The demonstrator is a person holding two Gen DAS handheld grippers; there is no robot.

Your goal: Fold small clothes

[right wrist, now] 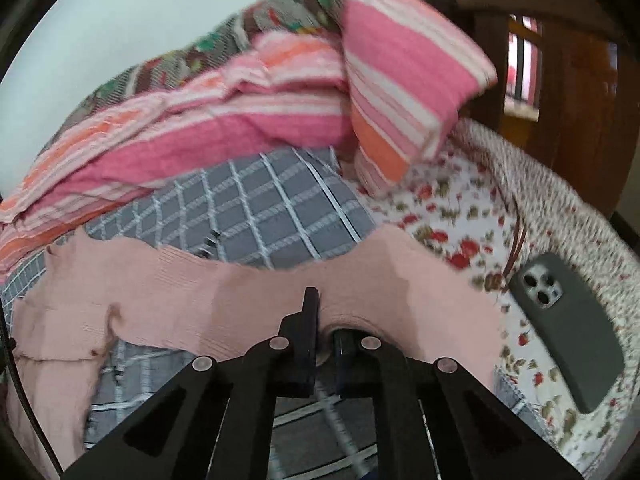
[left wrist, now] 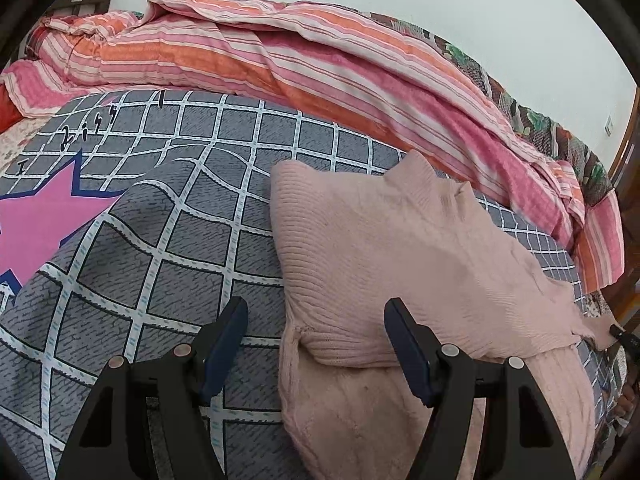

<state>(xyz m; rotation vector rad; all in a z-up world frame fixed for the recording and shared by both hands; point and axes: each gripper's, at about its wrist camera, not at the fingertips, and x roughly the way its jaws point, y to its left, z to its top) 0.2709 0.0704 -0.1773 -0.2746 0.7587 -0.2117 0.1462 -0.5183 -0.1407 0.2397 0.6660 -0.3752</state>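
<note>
Pinching the pale pink ribbed knit sweater at its edge, the right gripper risks slipping; beside the sweater, the left gripper hangs spread, empty.

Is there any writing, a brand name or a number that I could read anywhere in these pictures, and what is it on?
Black handwriting-style marks on the grey checked bedspread, next to the pink star: stretched and at an angle, not readable.
A small plate on the dark headboard: too small to read.
Phone in its grey case: no brand or logo can be made out.
Pink knitted sweater: no label or print shows.
</note>
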